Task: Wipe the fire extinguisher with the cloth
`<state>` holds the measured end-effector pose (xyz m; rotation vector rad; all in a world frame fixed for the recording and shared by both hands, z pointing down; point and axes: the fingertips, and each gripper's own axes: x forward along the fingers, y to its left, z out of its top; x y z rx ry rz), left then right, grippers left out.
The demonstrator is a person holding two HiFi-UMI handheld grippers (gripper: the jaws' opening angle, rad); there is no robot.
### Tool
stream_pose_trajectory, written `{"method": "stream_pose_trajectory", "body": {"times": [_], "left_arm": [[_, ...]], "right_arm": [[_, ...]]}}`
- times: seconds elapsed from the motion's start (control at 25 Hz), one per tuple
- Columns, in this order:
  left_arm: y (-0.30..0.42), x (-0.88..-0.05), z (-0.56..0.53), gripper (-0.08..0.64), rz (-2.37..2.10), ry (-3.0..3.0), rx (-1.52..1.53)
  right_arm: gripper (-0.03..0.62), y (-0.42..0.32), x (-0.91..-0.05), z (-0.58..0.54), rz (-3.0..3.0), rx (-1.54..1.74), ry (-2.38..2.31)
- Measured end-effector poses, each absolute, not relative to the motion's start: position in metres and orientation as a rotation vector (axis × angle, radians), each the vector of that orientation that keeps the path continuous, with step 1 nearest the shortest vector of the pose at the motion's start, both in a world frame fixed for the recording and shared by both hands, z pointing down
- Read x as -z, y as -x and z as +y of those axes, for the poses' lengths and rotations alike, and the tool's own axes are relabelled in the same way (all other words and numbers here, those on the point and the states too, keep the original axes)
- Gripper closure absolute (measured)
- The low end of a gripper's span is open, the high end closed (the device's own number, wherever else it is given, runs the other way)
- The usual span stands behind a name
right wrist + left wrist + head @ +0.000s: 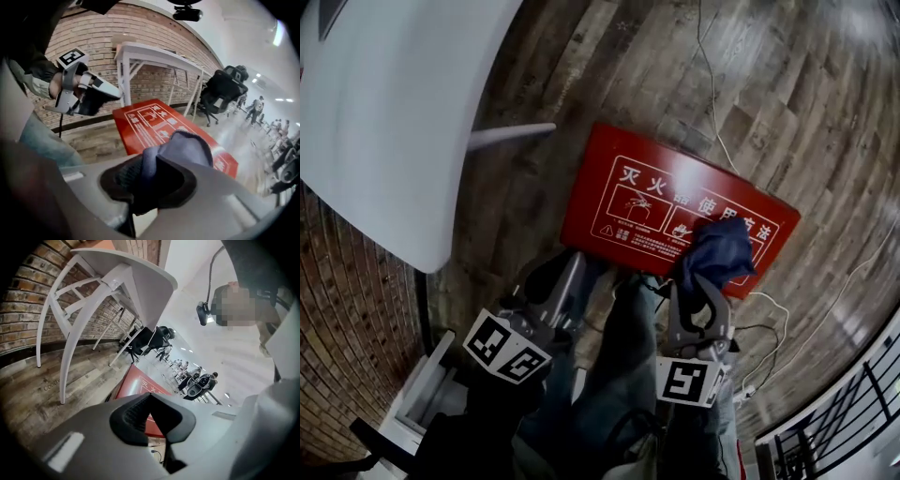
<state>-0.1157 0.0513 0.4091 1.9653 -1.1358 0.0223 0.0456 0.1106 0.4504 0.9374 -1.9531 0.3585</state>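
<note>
Red fire extinguisher box [637, 202], white instruction print on its lid, flat on the wood-plank floor [581, 75], just ahead of the person's jeans-clad legs [623, 375]. Dark blue cloth [717, 251] bunched over the box's near edge, toward its right corner, covering part of the print. Contact with the lid likely, though not certain from any view. Right tool [703, 292] clamped on the cloth's lower end, jaws partly closed with fabric pinched between the pads, angled down at the lid. Left tool [567, 272] off the box's near left corner, above the floor, jaws together with nothing between them. White table [384, 122] on the floor beyond the box's left end, beside a brick wall [347, 309]. Thin white cables [769, 309] trailing across the floor by the box's right end.

Judged under way but early: cloth gripped and brought to the lid, only one corner covered. No streak or cleaned patch visible to mark progress. Left to do, by this reading: passes across the rest of the lid toward its far and left edges, perhaps the sides too.
</note>
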Motion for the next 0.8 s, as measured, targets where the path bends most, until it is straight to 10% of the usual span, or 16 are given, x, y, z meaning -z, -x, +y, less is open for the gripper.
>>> {"method": "stream_pose_trajectory", "body": {"times": [0.28,0.8], "left_arm": [[0.087,-0.384,0.035,0.563,-1.102,-2.028,-0.022],[0.078,-0.388,0.041,0.563,-1.110,-2.034,-0.005]], "right_arm": [[0.505,0.017,-0.444,0.096,-2.149,-0.259,-0.726],[0.506,-0.102,-0.445,0.108,-1.913,-0.213,-1.173]]}}
